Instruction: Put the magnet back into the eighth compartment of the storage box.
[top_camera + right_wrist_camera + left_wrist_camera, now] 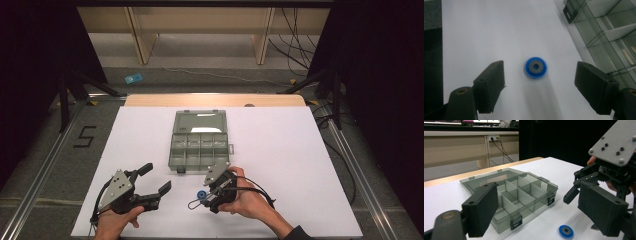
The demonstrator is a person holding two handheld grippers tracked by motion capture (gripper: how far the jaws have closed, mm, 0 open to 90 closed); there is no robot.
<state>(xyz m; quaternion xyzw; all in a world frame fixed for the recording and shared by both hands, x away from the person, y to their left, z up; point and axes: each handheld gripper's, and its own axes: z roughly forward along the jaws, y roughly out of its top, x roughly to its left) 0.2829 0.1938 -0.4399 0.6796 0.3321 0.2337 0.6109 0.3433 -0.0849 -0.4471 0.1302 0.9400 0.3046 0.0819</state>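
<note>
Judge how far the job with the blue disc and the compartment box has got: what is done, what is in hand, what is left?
Done: the box lies open on the table, lid back, and its compartments look empty. In hand: the right gripper points down over the blue disc, jaws open either side, not touching it. The left gripper waits open beside it. Left, probably: grip the disc, lift it and drop it into a compartment.

Small blue disc (535,67) w/ grey centre, flat on white sheet, near box.
</note>
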